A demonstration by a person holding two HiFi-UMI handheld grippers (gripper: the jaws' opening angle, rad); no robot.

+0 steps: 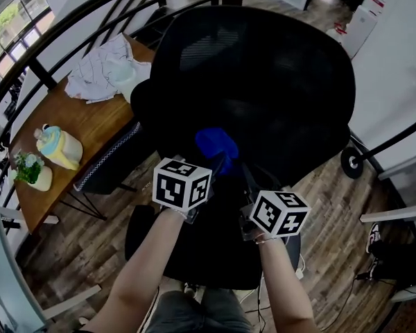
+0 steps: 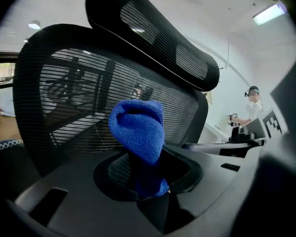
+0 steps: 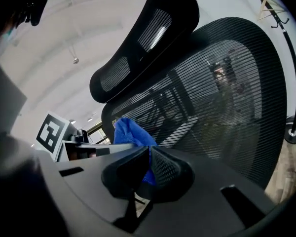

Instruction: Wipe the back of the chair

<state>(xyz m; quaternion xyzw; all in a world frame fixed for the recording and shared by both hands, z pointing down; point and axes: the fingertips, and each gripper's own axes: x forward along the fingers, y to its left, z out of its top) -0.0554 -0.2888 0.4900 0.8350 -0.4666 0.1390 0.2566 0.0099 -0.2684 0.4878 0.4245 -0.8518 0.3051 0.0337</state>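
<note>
The black mesh office chair back (image 1: 263,82) fills the middle of the head view, with its headrest (image 2: 153,38) above the mesh (image 2: 64,98) in the left gripper view. A blue cloth (image 1: 217,146) is bunched upright in my left gripper (image 2: 145,181), which is shut on it and holds it (image 2: 138,127) close to the lower mesh. My right gripper (image 3: 147,164) sits just to the right, jaws pressed together with nothing held. From there the cloth (image 3: 128,132) shows behind its jaws, in front of the chair back (image 3: 227,98).
A wooden table (image 1: 90,123) on the left carries crumpled pale fabric (image 1: 107,68), a yellow figure (image 1: 59,146) and a small plant pot (image 1: 31,171). A curved black railing (image 1: 55,40) runs behind. A chair caster (image 1: 351,161) stands at the right. A person (image 2: 251,107) stands far off.
</note>
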